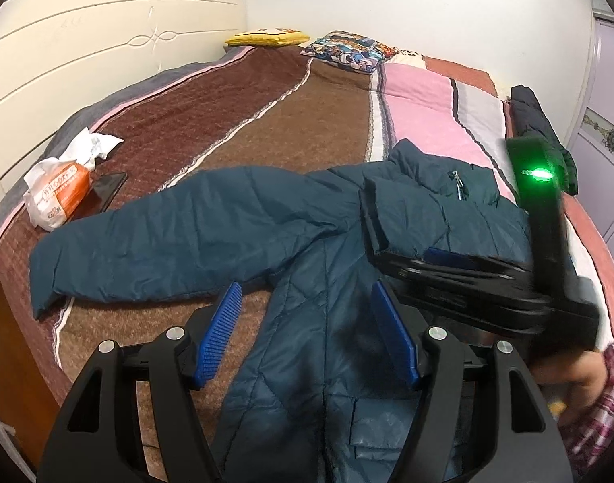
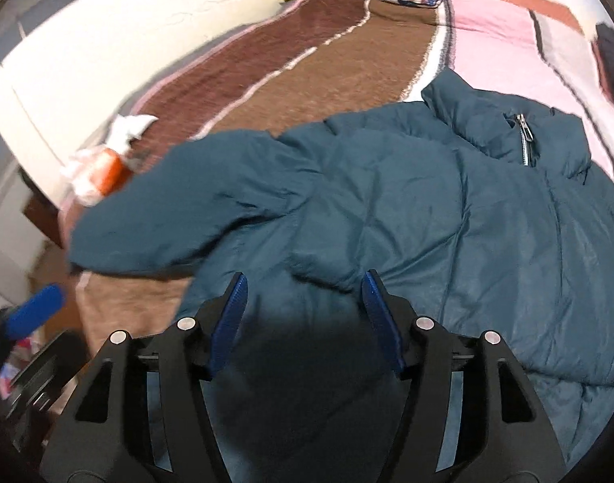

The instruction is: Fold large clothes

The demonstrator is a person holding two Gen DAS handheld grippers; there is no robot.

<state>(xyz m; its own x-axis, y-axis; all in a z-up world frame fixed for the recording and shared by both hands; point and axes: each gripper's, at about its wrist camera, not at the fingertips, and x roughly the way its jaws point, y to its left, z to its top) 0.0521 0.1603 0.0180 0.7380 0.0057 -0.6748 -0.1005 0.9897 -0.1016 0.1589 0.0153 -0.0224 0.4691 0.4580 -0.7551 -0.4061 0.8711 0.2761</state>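
Note:
A dark teal puffer jacket (image 1: 186,233) lies spread on the bed, front up, with one sleeve stretched out to the left and its collar zip toward the pink stripe. My left gripper (image 1: 307,287) hovers open over the jacket's lower body, with nothing between its blue pads. In the right wrist view the jacket (image 2: 427,221) fills the middle. My right gripper (image 2: 305,277) stands open above the fabric near the armpit and pinches nothing. The right gripper (image 1: 407,237) also appears in the left wrist view, over the jacket's chest. A blue pad (image 2: 37,310) of the left gripper shows at the lower left.
The bed has a brown and pink striped blanket (image 1: 298,120) and a cream headboard (image 1: 85,52). An orange and white plastic bag (image 1: 57,193) and a dark flat slab (image 1: 105,189) lie at left. Two pillows (image 1: 347,48) sit at the far end. A dark garment (image 1: 536,120) lies at right. A hand with a plaid sleeve (image 1: 600,382) is at lower right.

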